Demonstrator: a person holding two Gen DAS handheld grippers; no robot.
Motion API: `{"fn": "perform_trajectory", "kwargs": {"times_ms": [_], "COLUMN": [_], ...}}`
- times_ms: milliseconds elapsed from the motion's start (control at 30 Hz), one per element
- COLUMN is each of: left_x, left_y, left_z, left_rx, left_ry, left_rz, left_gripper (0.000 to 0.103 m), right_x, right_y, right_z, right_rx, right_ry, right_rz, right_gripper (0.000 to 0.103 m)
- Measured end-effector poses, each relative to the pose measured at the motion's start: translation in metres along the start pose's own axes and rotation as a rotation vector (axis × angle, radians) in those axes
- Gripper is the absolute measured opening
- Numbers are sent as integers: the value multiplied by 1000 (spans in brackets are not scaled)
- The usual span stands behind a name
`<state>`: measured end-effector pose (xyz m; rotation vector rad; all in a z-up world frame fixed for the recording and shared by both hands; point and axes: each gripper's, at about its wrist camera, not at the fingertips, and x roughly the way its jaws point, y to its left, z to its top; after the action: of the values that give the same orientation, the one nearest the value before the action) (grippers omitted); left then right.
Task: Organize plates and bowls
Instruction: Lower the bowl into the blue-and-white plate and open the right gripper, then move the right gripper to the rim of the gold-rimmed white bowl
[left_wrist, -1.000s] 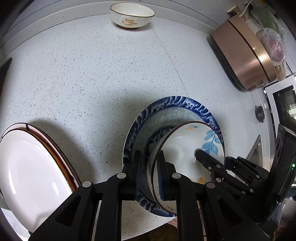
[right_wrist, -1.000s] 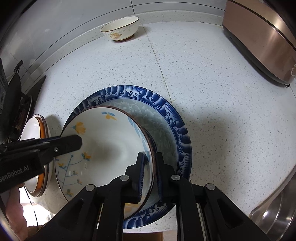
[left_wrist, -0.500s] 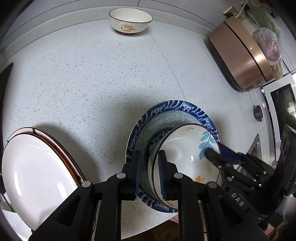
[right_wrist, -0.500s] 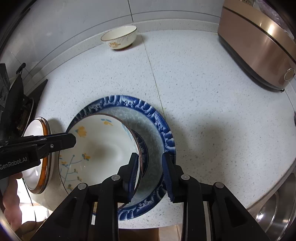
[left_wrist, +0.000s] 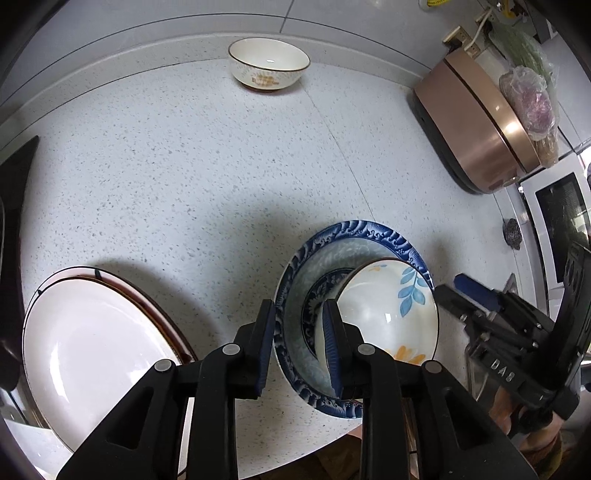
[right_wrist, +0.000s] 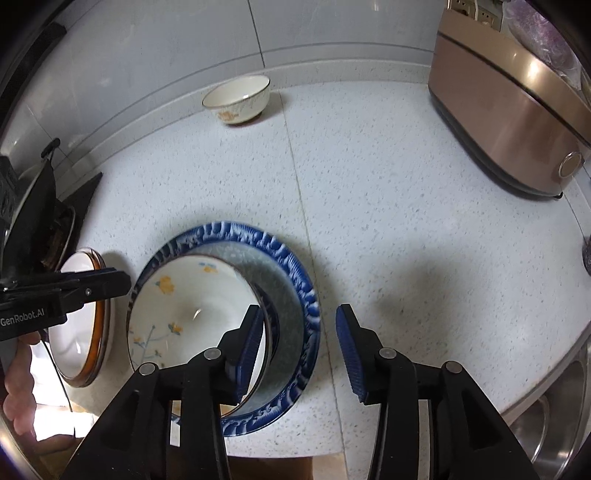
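1. The floral bowl sits inside the blue-rimmed plate, near the front edge of the speckled counter. It rests toward the plate's left side, not centred, and looks slightly tilted.
2. The bowl reads as glazed ceramic: stiff, fairly heavy for its size, slick and breakable. A pinch across the rim wall is the likely hold, and it should be lowered gently onto other crockery.
3. The left gripper has its fingers spread, one outside the plate's edge and the other at the bowl's near rim; neither clamps anything.
4. The right gripper is also spread wide. Its left finger is in front of the bowl's rim and its right finger is over bare counter past the plate, so the bowl appears to be free.
5. A white plate with a brown rim lies just left of the blue one, apart from it.
6. A small cream bowl stands alone near the back wall, well apart; by my judgement it is what remains to be gathered.
7. A copper-coloured appliance occupies the counter's right rear.
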<state>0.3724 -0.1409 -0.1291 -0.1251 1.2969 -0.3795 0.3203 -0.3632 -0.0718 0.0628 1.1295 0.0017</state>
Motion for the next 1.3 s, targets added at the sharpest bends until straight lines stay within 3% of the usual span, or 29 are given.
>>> {"fn": "perform_trajectory", "kwargs": {"times_ms": [333,667,1000,1300], "left_x": [-7,-8,-14,-15], "left_y": [13,22,35,43], "left_z": [16,48,96,119], "left_rx": [-61,-122,-197,-264], "left_ry": [-26,-55,-102,-142], "left_rz": [23,51,82,115], "left_gripper": [22,28,28,28], "right_x": [-14,-15,2,19], "right_y": [-23,-25,-19,-19], "right_z": [25,71,127,150], "right_rx": [11,-48,-123,-181], "right_ry": [-52,-100,-144,-160], "right_rz": [-6,9,54,94], "right_gripper": [43,44,45,46]}}
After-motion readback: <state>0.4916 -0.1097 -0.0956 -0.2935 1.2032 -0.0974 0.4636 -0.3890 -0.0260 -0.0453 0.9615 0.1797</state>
